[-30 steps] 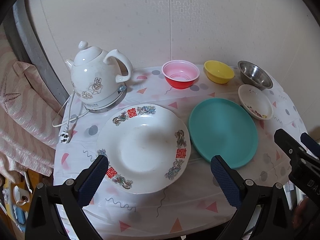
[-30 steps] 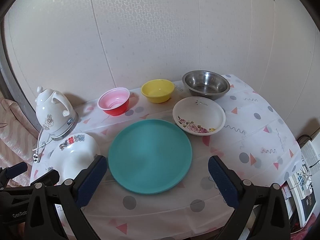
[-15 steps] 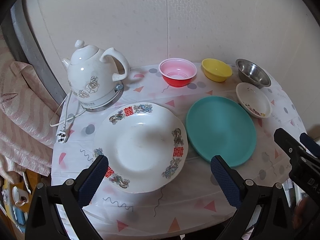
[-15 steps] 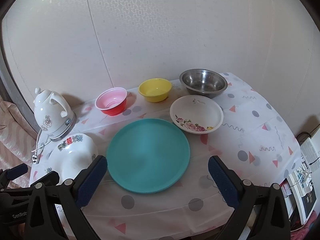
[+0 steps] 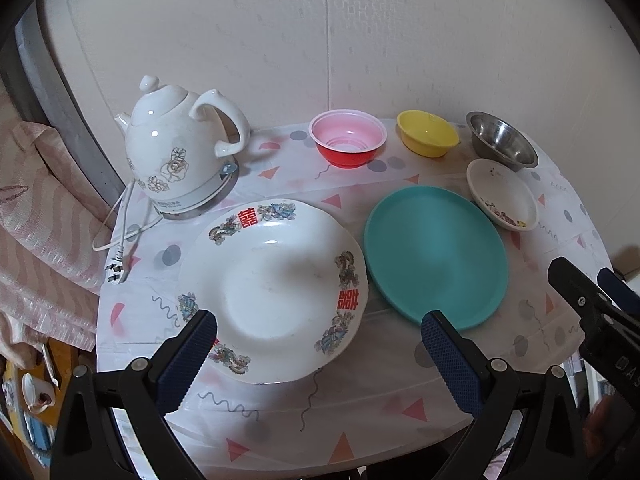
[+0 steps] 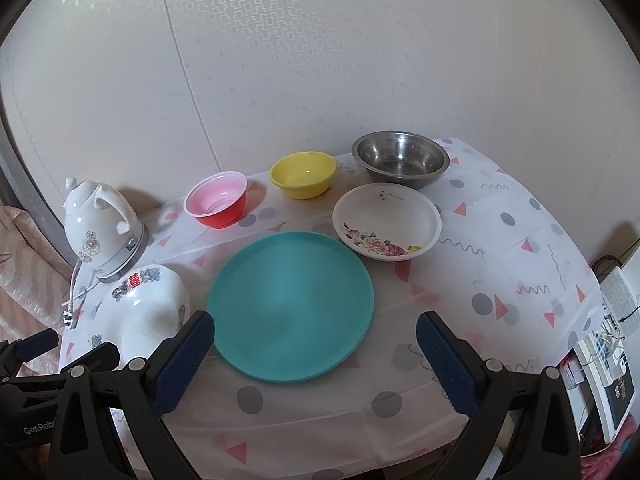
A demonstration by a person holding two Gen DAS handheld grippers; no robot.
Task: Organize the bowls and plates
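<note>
A large white bowl with red characters (image 5: 276, 288) sits at the table's front left; it also shows in the right wrist view (image 6: 140, 312). A teal plate (image 5: 436, 256) (image 6: 292, 304) lies to its right. A small floral dish (image 5: 502, 194) (image 6: 386, 222), a steel bowl (image 5: 502, 146) (image 6: 400, 158), a yellow bowl (image 5: 426, 134) (image 6: 302, 174) and a pink-red bowl (image 5: 346, 138) (image 6: 216, 204) stand behind. My left gripper (image 5: 318, 342) is open above the white bowl's near rim. My right gripper (image 6: 316, 344) is open above the teal plate's near edge.
A white ceramic kettle (image 5: 176, 156) (image 6: 100, 228) with cord and plug (image 5: 116, 268) stands at the back left. A pink cloth (image 5: 36, 208) hangs left of the table. The wall is close behind. Boxes (image 6: 612, 364) lie right of the table.
Both grippers have drawn back and risen slightly, so the dishes sit a little lower and farther in view. Nothing on the table has moved.
</note>
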